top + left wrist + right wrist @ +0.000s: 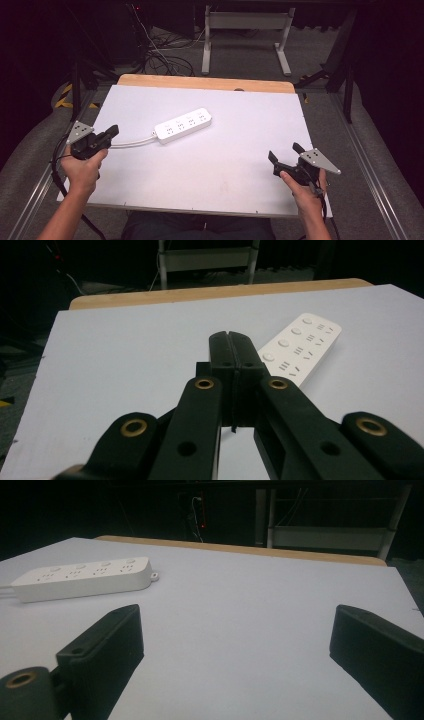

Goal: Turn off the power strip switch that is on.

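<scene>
A white power strip [182, 125] with several sockets lies on the white table top [225, 170], left of centre, and its white cable [132, 143] runs off to the left. My left gripper [113, 132] hovers at the left edge just above that cable, its jaws pressed together with nothing visible between them. In the left gripper view the gripper [231, 338] points at the near end of the strip [302, 345]. My right gripper [284, 151] is at the front right, open and empty. In the right gripper view the gripper [235, 630] frames bare table, with the strip [82, 577] far off to the left.
A wooden strip [205, 82] edges the table's far side. Beyond it stand a grey metal table frame [245, 30] and tangled cables [162, 57] on the floor. Metal rails [372, 165] run along both sides of the table.
</scene>
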### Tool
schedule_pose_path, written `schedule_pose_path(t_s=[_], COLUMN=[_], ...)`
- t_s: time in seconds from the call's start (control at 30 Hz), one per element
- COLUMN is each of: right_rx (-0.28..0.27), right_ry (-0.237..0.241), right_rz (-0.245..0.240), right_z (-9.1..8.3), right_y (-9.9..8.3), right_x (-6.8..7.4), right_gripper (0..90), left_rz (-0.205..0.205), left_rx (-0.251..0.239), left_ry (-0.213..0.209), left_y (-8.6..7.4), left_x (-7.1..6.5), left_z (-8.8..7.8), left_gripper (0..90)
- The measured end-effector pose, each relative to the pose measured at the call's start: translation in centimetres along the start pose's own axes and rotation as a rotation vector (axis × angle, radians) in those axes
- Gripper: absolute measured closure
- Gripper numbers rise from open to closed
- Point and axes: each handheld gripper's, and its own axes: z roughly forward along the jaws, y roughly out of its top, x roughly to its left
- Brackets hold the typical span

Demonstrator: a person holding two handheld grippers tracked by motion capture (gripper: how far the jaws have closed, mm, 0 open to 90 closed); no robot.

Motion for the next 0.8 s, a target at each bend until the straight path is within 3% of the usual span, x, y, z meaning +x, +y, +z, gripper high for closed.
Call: schedule_pose_path(t_s=[0.27,0.5,0.6,0.63,0.8], right_rx=[0.005,0.004,0.003,0.000,0.007], right_ry=[0.005,0.003,0.003,0.007,0.016], right_rz=[-0.002,0.002,0.002,0.001,-0.006], right_z=[0.3,0.2,0.2,0.2,0.5], right_y=[0.0,0.1,0.2,0.2,0.2], right_x=[0.0,-0.3,-0.3,-0.2,0.0], right_gripper=[7.5,7.5,7.5,7.5,7.6], left_rz=[-0.027,0.031,0.046,0.077,0.089], left_rx=[0.018,0.071,0.103,0.130,0.227], left_ry=[-0.036,-0.036,-0.048,-0.051,-0.073], left_y=[2.0,4.3,5.0,5.4,5.4], left_x=[-0.4,-2.0,-2.7,-3.1,-3.5], left_z=[2.3,4.7,5.9,6.9,9.9], left_gripper=[90.0,90.0,90.0,90.0,90.0])
